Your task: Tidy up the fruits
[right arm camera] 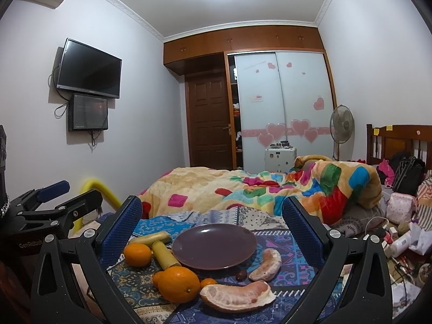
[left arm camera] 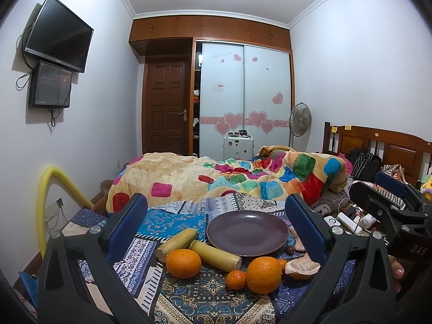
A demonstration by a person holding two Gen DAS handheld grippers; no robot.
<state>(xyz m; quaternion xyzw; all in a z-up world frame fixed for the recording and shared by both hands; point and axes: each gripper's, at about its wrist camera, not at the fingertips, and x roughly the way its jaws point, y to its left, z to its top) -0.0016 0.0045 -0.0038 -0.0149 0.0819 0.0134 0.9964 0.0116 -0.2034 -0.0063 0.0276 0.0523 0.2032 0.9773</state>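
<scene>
An empty purple plate (left arm camera: 247, 232) (right arm camera: 214, 244) sits on a patterned cloth on the bed. In front of it lie two oranges (left arm camera: 183, 262) (left arm camera: 263, 274), a small mandarin (left arm camera: 236, 279), two sugarcane pieces (left arm camera: 215, 253) (left arm camera: 176, 243), a small brown fruit (right arm camera: 241, 274) and two pomelo segments (right arm camera: 237, 295) (right arm camera: 266, 264). My left gripper (left arm camera: 216, 235) is open and empty, above and behind the fruit. My right gripper (right arm camera: 212, 237) is open and empty, facing the plate. The right gripper also shows in the left wrist view (left arm camera: 391, 202).
A colourful quilt (left arm camera: 229, 178) is bunched behind the plate. Chargers, cables and bags (right arm camera: 399, 240) clutter the right side by the wooden headboard (left arm camera: 378, 143). A yellow foam tube (left arm camera: 48, 202) arches at the left edge of the bed.
</scene>
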